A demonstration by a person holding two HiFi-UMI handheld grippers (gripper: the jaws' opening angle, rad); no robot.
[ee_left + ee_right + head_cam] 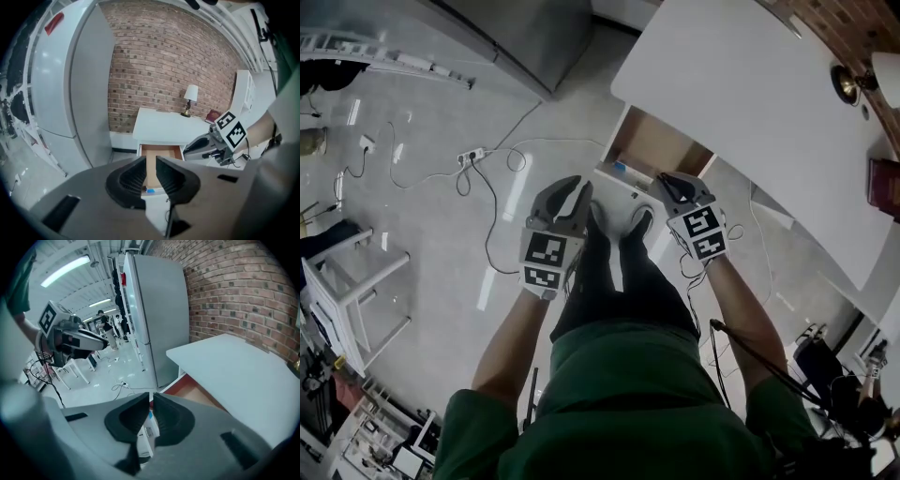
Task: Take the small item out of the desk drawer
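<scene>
Item: small blue item [621, 170], flat and roughly oblong. It lies inside the open drawer [661, 145], right at the front wall, near the L corner in the head view. The long axis seems to run along the drawer front, across the pull direction; too small to tell which end leads, material n/k. Drawer: brown wood-look floor and walls, white front panel, pulled out from under the desk [750, 103]. Desk: white, smooth matt top, rectangular w/ rounded corner. On desk, far end: lamp [853, 82] w/ brass-coloured base and white shade, and a dark red book [883, 187] lying flat. Bkgd: red brick wall [164, 61], tall grey smooth-faced cabinet [89, 84], pale glossy floor w/ white cables [487, 159]. Left gripper [578, 185]: dark ribbed pads, jaws a narrow gap apart and empty, aimed at the drawer, above it, not touching. Right gripper [667, 183]: jaws all but together w/ only a hairline slit, nothing pinched, poised over the drawer's front edge. Item shows thru both gaps.
</scene>
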